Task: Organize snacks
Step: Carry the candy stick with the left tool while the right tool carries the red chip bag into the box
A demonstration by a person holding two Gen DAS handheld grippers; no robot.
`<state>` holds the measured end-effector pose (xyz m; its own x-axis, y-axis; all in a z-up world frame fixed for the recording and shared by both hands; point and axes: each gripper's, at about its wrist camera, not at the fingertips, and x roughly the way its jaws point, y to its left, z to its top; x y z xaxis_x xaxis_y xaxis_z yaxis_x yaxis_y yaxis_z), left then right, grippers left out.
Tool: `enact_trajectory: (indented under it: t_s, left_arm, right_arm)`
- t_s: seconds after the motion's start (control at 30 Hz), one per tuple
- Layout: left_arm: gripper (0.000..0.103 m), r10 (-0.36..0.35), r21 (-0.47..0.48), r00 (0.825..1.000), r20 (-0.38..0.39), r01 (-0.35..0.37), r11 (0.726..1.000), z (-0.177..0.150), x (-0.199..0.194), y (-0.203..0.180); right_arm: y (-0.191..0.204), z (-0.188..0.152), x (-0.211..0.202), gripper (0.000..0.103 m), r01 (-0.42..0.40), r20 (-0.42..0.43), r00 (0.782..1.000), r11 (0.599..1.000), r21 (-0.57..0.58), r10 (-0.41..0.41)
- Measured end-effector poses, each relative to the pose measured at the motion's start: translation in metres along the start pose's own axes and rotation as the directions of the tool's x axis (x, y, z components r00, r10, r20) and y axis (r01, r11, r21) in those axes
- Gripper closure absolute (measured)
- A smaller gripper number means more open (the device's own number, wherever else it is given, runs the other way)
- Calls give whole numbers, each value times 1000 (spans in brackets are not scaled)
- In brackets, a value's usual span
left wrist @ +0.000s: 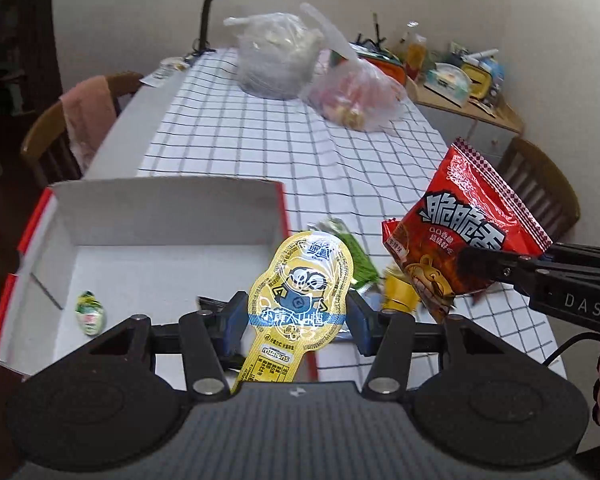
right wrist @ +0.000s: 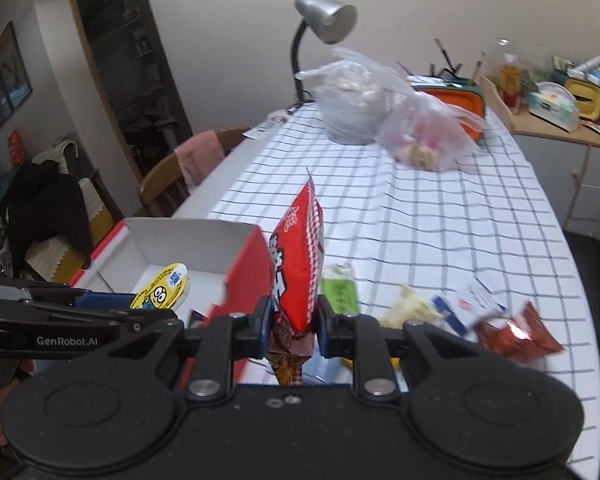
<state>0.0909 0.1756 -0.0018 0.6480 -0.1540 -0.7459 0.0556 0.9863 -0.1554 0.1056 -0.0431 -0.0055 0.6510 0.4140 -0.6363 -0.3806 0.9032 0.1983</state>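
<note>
The left hand-held gripper [left wrist: 298,320] clamps a yellow cartoon snack pouch [left wrist: 300,280] across its waist, the pouch standing upright between the blue pads, lifted above the near edge of the tabletop [left wrist: 260,140]. The right hand-held gripper [right wrist: 293,322] is nearly closed on the lower edge of a red crisp packet [right wrist: 300,264], which stands on end, edge-on in the right wrist view.

In the left wrist view the red packet hangs at 3 o'clock from the yellow pouch, apart from it. At 9 o'clock lies an open box [left wrist: 160,208], white inside and red outside, with one small green-wrapped sweet [left wrist: 90,306] on its floor. Between the two held snacks, on the checked cloth, lie a green packet [left wrist: 356,256] and a yellow item [left wrist: 400,292], partly hidden behind the red packet.

In the right wrist view, loose snacks lie at 3 to 4 o'clock from the gripper: a pale wrapper [right wrist: 410,308], a blue-and-white packet [right wrist: 472,300], a small red pouch [right wrist: 516,336]. Far across the tabletop, at 12 o'clock, stand two clear plastic bags [right wrist: 380,112] and a desk lamp [right wrist: 324,20].
</note>
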Motion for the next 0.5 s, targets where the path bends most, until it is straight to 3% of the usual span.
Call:
enact_trajectory:
  t_s: [0.17, 0.5]
  left_arm:
    - [51, 58, -14, 998, 29, -57, 998, 8, -8, 36]
    - [51, 177, -40, 984, 2, -177, 983, 13, 5, 106]
  right_arm:
    - [31, 8, 22, 83, -41, -11, 999, 999, -14, 41]
    - [94, 14, 78, 83, -96, -78, 993, 994, -50, 92]
